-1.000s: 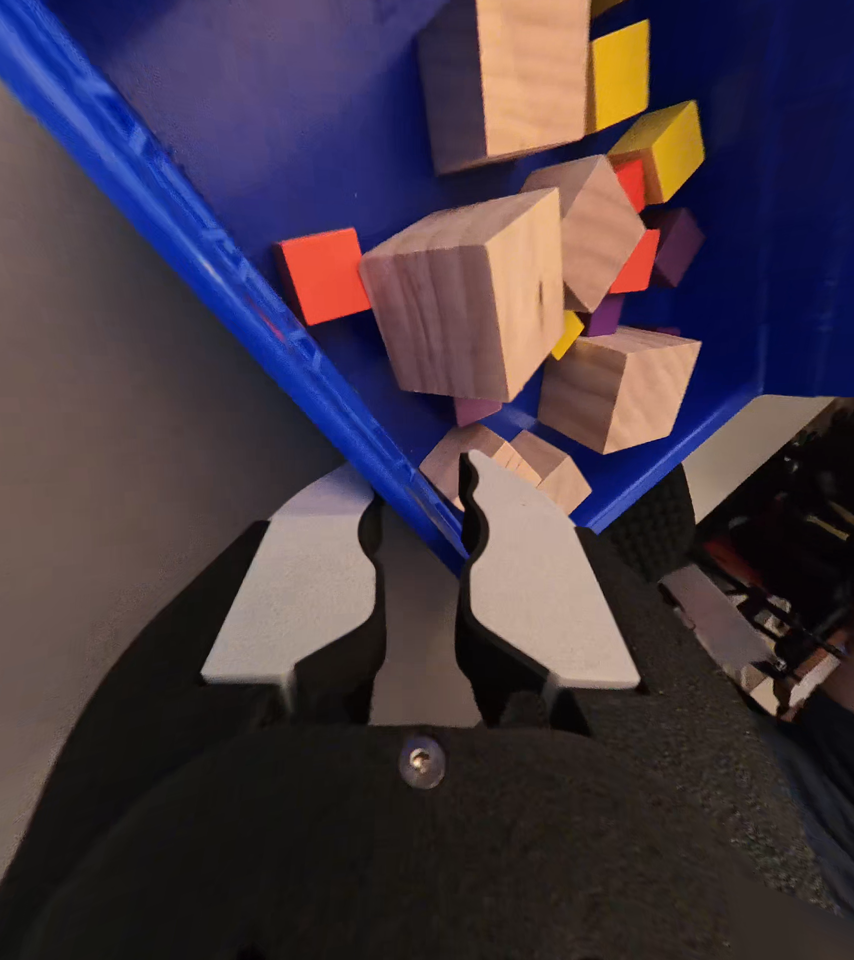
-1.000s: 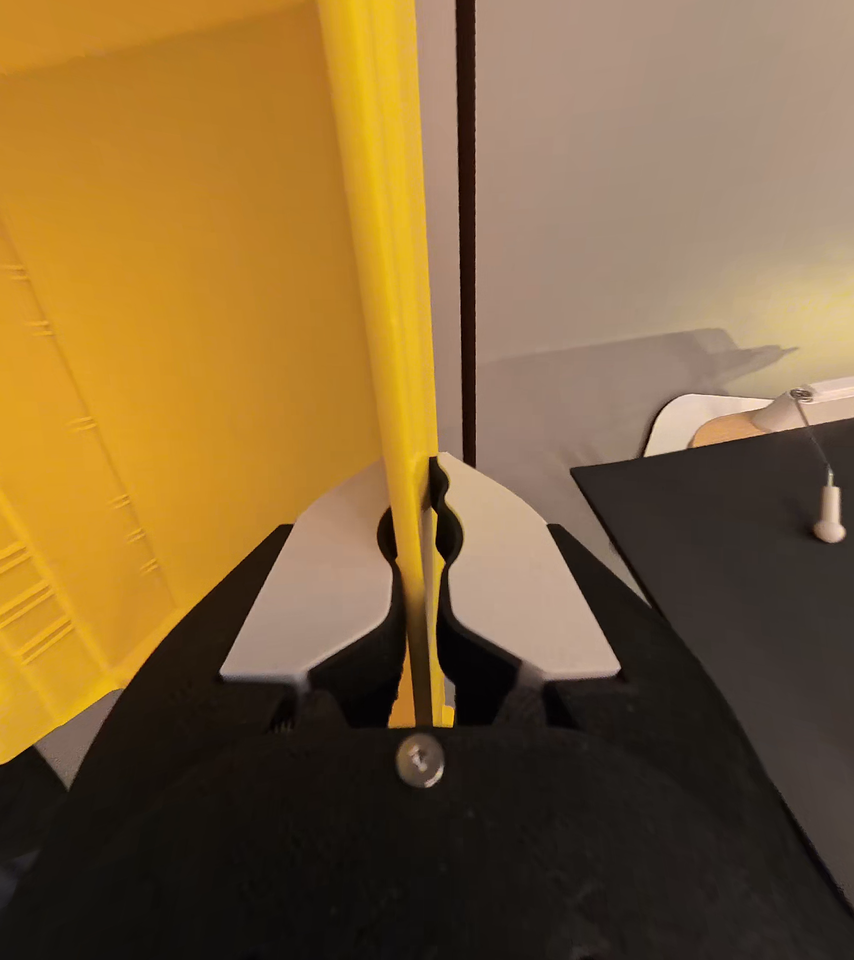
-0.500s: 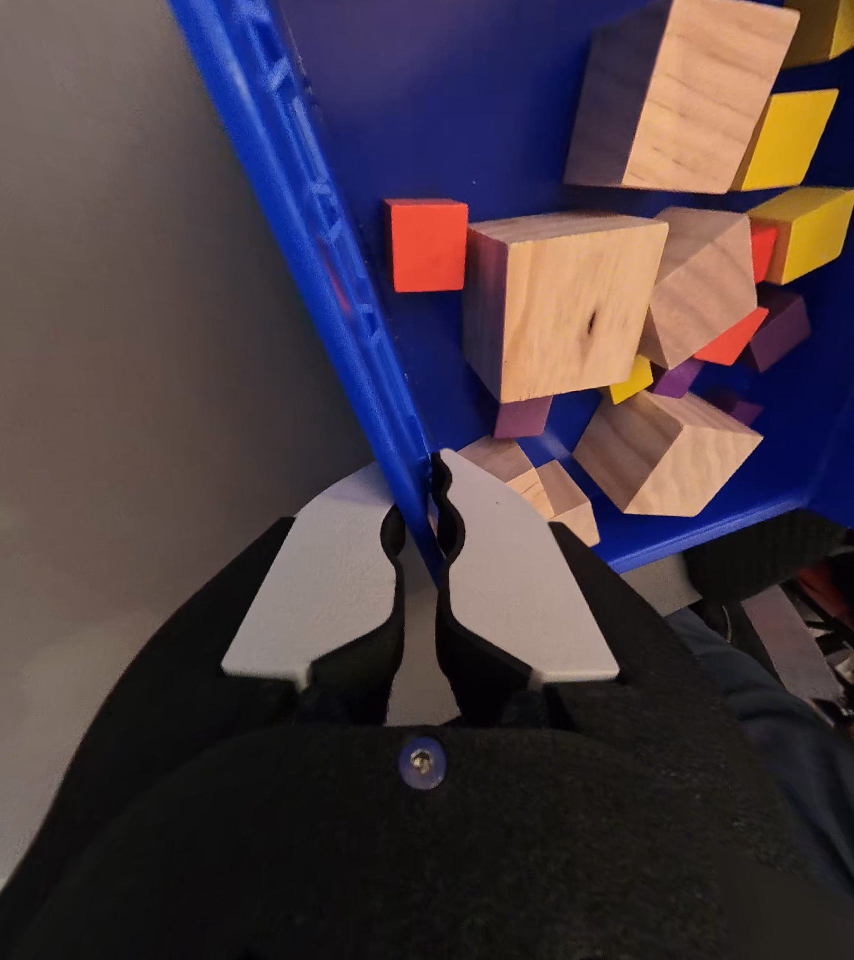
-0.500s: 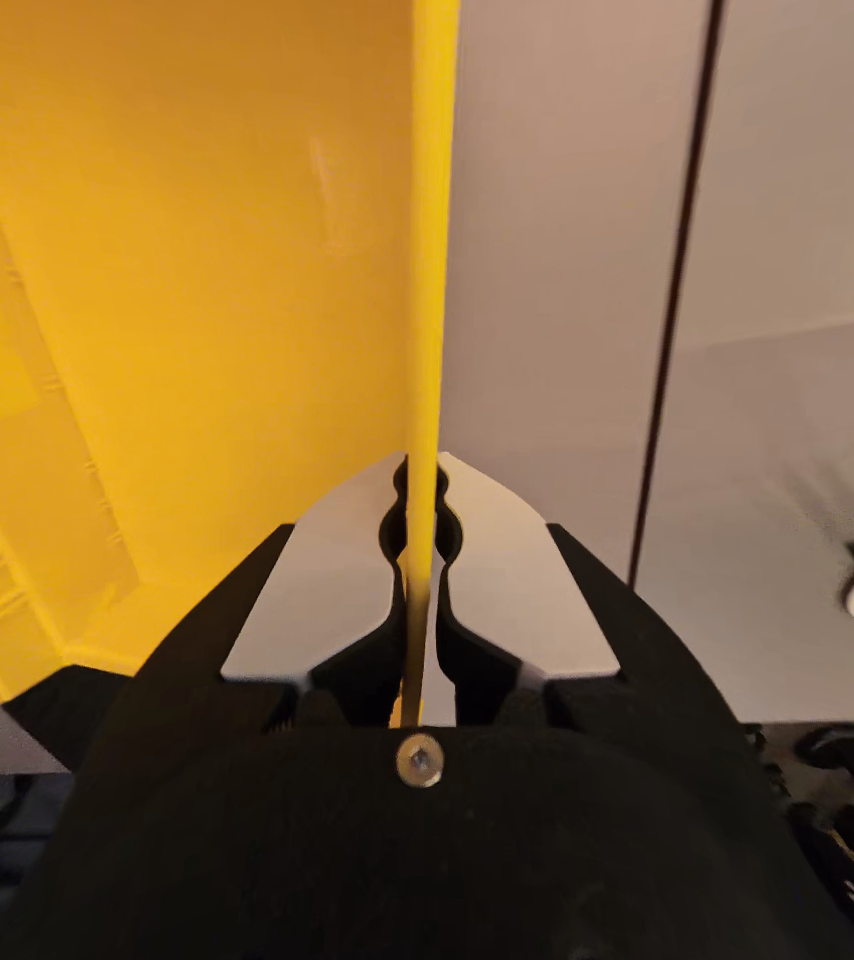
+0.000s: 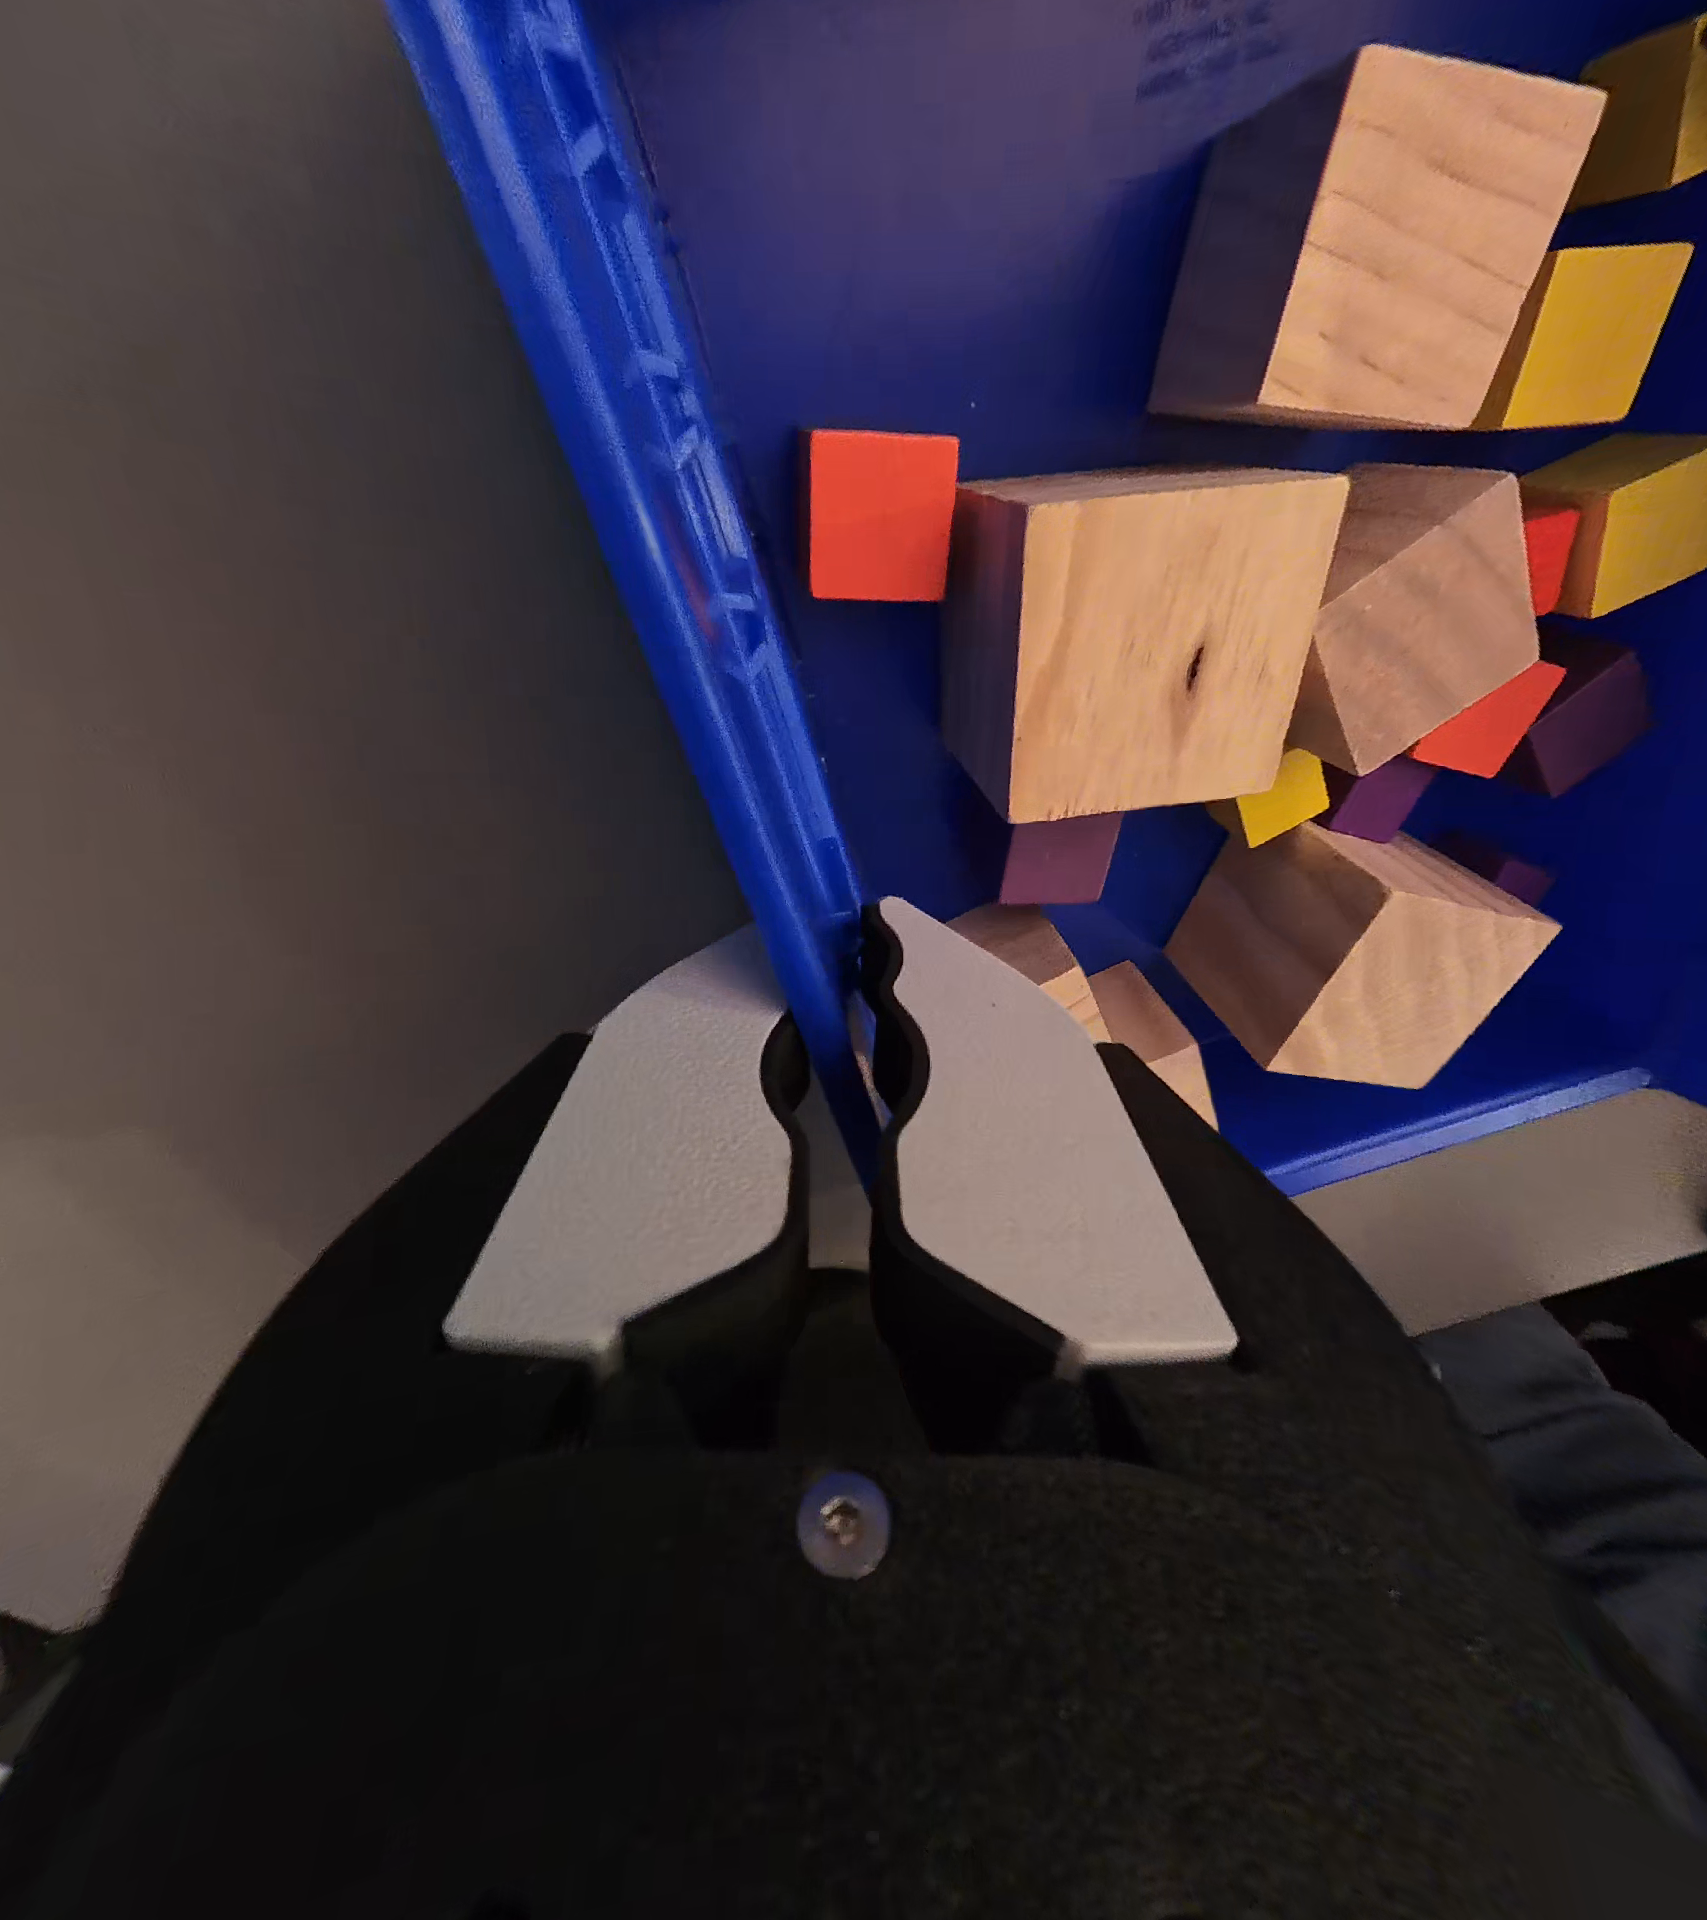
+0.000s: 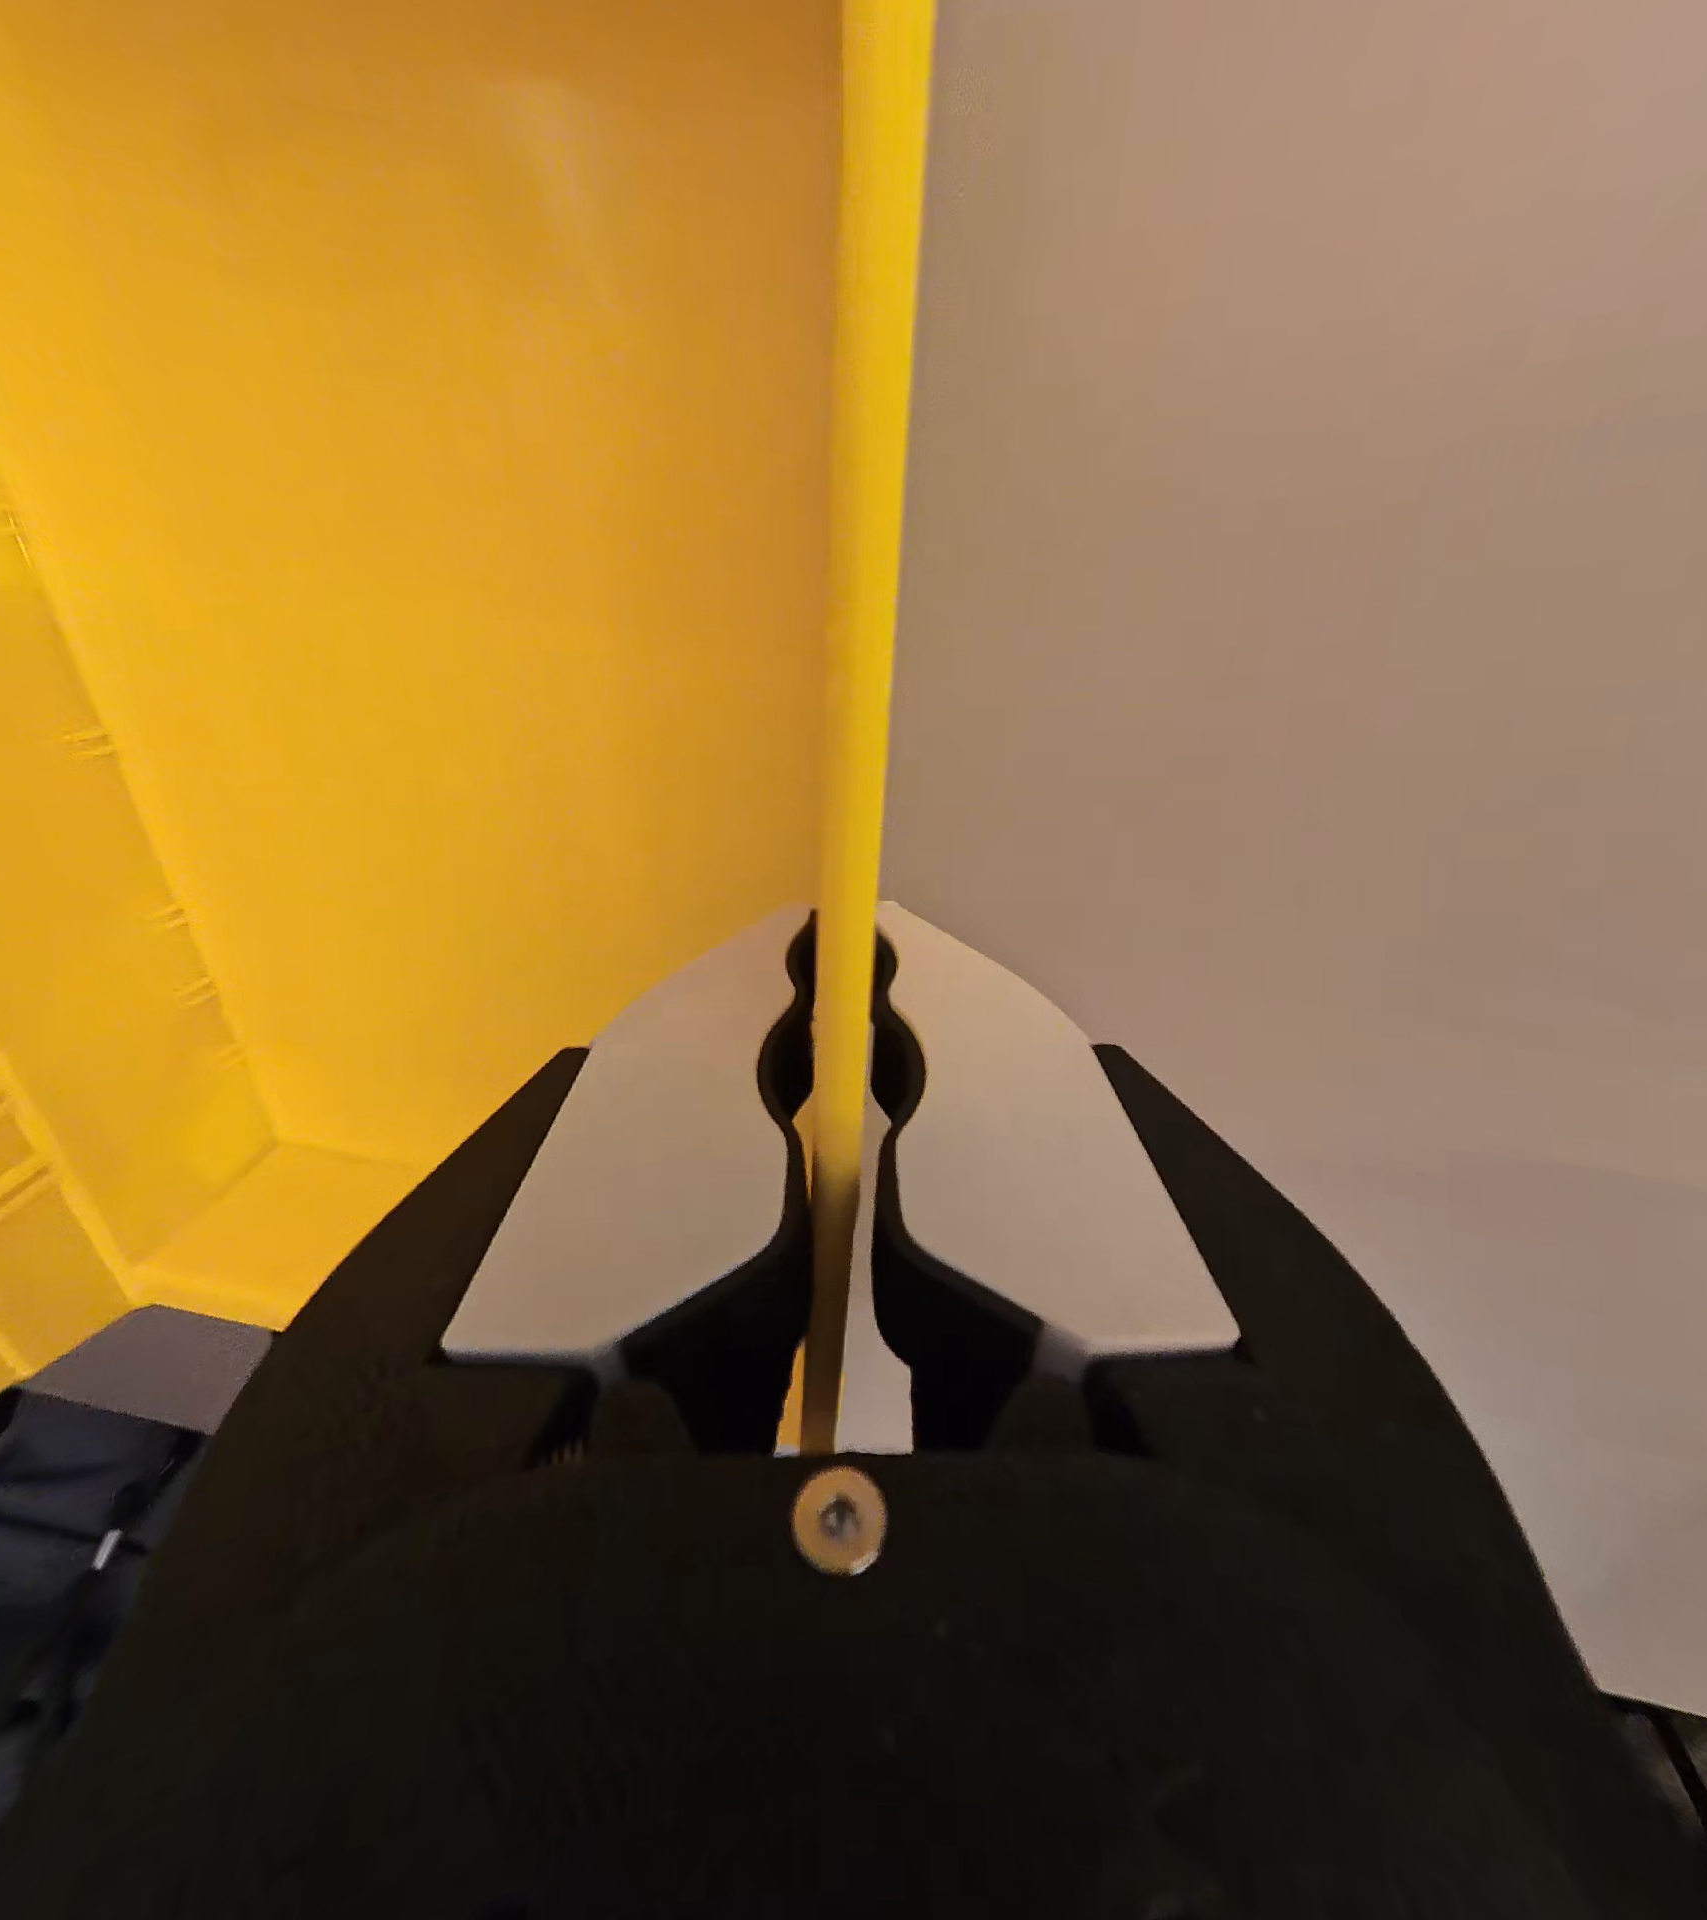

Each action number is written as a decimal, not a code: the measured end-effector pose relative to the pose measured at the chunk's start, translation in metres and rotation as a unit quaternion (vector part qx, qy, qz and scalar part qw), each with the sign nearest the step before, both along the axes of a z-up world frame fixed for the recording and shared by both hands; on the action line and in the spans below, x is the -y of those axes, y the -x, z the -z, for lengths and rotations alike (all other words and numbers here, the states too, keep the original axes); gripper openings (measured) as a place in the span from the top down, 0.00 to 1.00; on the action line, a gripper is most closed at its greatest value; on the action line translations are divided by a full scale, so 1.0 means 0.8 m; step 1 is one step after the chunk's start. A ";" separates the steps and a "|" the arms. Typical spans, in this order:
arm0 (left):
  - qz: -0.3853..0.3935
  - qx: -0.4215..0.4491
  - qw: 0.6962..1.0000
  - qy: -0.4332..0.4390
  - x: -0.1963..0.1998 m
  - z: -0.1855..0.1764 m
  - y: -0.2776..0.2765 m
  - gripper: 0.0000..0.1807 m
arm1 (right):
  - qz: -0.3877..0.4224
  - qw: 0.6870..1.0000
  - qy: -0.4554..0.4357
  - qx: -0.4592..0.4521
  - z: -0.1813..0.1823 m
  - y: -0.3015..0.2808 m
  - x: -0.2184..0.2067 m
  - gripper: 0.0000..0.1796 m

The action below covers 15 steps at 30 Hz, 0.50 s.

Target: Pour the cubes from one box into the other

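Cubes [image 5: 1140, 644], plain wood with smaller orange, yellow and purple ones, lie heaped inside the blue box [image 5: 828, 208]. Embossed lettering marks its floor near the top; I leave it unread. My left tool [image 5: 854, 997] is clamped on that box's rim. My right tool [image 6: 844, 997] is clamped on the yellow box [image 6: 413, 520] wall; no cubes show inside it.

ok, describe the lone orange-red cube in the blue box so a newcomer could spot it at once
In the left wrist view, start from the blue box, whose wall the left gripper clamps between its jaws. Just inside that wall lies the orange-red cube, against the left side of a big wooden cube. It is small, shows one flat square face, and sits nearest the wall, apart from the jumbled pile.
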State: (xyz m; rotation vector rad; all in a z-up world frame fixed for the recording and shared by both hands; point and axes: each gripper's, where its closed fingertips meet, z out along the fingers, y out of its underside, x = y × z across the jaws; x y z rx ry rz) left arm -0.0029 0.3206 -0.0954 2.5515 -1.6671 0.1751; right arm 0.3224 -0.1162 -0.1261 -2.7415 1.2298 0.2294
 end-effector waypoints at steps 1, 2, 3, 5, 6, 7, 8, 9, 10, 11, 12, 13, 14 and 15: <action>-0.008 0.001 1.000 -0.001 -0.011 0.000 0.010 0.97 | -0.004 1.000 0.003 0.000 0.000 0.006 -0.008 0.97; -0.014 0.004 1.000 0.000 -0.020 0.000 0.020 0.96 | -0.009 1.000 0.006 0.000 0.000 0.012 -0.015 0.97; -0.020 0.007 1.000 0.000 -0.028 -0.001 0.029 0.96 | -0.012 1.000 0.009 -0.002 0.000 0.018 -0.021 0.97; -0.030 0.014 0.999 0.002 -0.043 -0.001 0.044 0.96 | -0.015 1.000 0.013 -0.008 0.000 0.029 -0.032 0.97; -0.036 0.020 0.999 0.004 -0.049 -0.001 0.051 0.96 | -0.016 1.000 0.015 -0.010 0.000 0.034 -0.037 0.97; -0.040 0.025 0.999 0.007 -0.054 -0.001 0.056 0.97 | -0.016 1.000 0.016 -0.010 0.000 0.038 -0.042 0.96; -0.042 0.031 0.999 0.008 -0.059 -0.001 0.061 0.97 | -0.014 1.000 0.018 -0.010 0.000 0.041 -0.045 0.96; -0.042 0.037 0.998 0.008 -0.064 -0.001 0.065 0.97 | -0.014 1.000 0.022 -0.008 0.000 0.043 -0.048 0.97; -0.042 0.041 0.998 0.006 -0.069 -0.001 0.068 0.97 | -0.013 1.000 0.023 -0.005 0.000 0.045 -0.050 0.97; -0.040 0.043 0.998 0.003 -0.073 -0.001 0.072 0.97 | -0.010 1.000 0.023 -0.006 0.000 0.049 -0.052 0.96; -0.037 0.044 0.998 0.001 -0.077 -0.001 0.075 0.97 | -0.009 1.000 0.020 -0.007 0.000 0.052 -0.054 0.96; -0.035 0.047 0.998 -0.001 -0.079 -0.001 0.077 0.97 | -0.009 1.000 0.016 -0.004 -0.001 0.053 -0.056 0.93; -0.034 0.050 0.998 -0.001 -0.081 -0.001 0.079 0.97 | -0.004 1.000 0.014 0.006 -0.004 0.050 -0.057 0.90; -0.033 0.054 0.998 0.002 -0.082 -0.001 0.079 0.97 | 0.003 1.000 0.011 0.018 -0.010 0.047 -0.056 0.89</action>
